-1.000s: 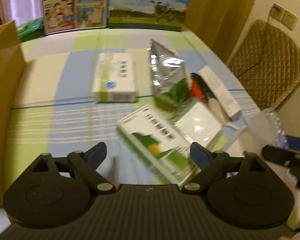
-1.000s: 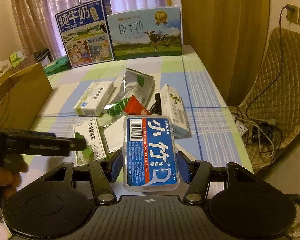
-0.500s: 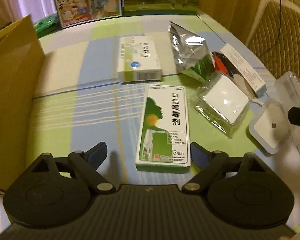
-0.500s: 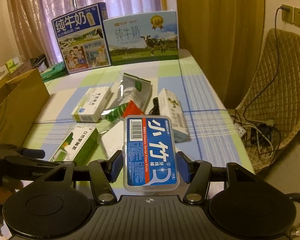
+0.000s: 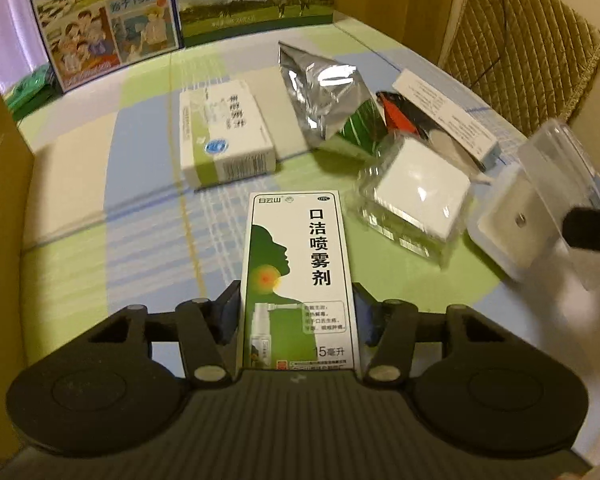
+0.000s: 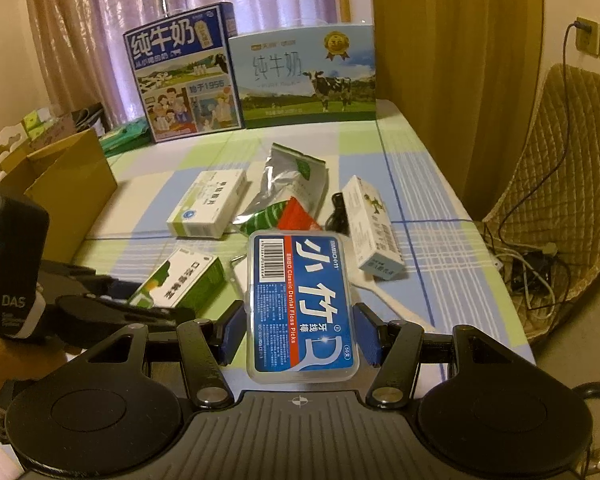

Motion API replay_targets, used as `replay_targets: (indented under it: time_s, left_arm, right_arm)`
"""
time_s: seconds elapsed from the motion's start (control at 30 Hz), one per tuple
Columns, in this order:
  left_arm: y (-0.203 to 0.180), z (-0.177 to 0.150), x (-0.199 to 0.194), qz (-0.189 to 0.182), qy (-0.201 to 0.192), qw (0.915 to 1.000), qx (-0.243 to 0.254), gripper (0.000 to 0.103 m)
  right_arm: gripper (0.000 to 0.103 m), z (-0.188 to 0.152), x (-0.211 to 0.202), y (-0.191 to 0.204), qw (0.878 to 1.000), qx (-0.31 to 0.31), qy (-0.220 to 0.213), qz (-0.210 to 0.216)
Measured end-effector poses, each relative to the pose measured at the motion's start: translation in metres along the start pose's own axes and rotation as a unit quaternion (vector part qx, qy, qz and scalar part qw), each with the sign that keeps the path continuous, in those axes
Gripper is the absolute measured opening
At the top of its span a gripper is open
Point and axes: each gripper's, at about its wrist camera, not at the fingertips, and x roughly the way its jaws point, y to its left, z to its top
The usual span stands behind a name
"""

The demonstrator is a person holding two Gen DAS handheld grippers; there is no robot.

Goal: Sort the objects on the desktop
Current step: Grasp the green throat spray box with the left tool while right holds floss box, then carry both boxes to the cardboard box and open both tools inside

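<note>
Pinching the spray box (image 5: 298,280) near the cardboard box (image 5: 0,220), the left gripper (image 5: 296,312) risks tilting it; the right gripper (image 6: 300,328) clamps the floss case (image 6: 302,308), which could slip onto the desk (image 6: 420,200).

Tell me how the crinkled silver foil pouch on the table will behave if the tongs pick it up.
The silver foil pouch looks creased and puffed, so it would probably crumple and flex rather than stay stiff. Its glossy surface hints it may slip between the pads. It seems light for its size, and it leans on the green and red packets, so lifting it may shift them.
</note>
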Motion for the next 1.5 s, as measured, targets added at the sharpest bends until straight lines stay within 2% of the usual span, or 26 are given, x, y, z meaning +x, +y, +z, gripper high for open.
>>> replay_targets:
  time_s: [0.1,0.3,0.5,0.73,0.8,0.93,1.2,1.5]
  left_arm:
    - [0.002,-0.02,-0.019,0.005,0.007,1.0,-0.002,0.051]
    - [0.003,-0.059,-0.046,0.019,0.004,0.9998,-0.003,0.051]
    - [0.007,-0.062,-0.044,0.016,-0.002,0.9998,-0.008,0.055]
    - [0.009,-0.056,-0.036,0.01,-0.009,0.9998,-0.014,0.056]
    - [0.009,-0.055,-0.035,0.007,-0.011,0.9998,-0.015,0.052]
    - [0.009,-0.055,-0.035,0.006,-0.01,0.9998,-0.017,0.051]
    - [0.008,-0.058,-0.053,0.008,-0.017,0.9997,-0.015,0.051]
    - [0.029,-0.043,-0.11,0.023,-0.068,0.9967,-0.037,0.051]
  right_arm:
    - [0.055,-0.007,-0.005,0.013,1.0,-0.004,0.007,0.012]
    - [0.055,-0.038,0.001,0.039,0.999,-0.009,0.048,0.023]
    - [0.055,-0.059,0.018,0.047,0.997,-0.024,0.077,0.004]
    - [0.055,-0.06,0.032,0.045,0.996,-0.039,0.077,-0.013]
    - [0.054,-0.062,0.035,0.045,0.996,-0.042,0.078,-0.016]
    - [0.054,-0.065,0.034,0.046,0.996,-0.045,0.075,-0.022]
    - [0.053,-0.051,0.014,0.05,0.998,-0.039,0.054,-0.022]
    - [0.053,-0.013,-0.013,0.081,0.998,-0.053,0.016,0.0]
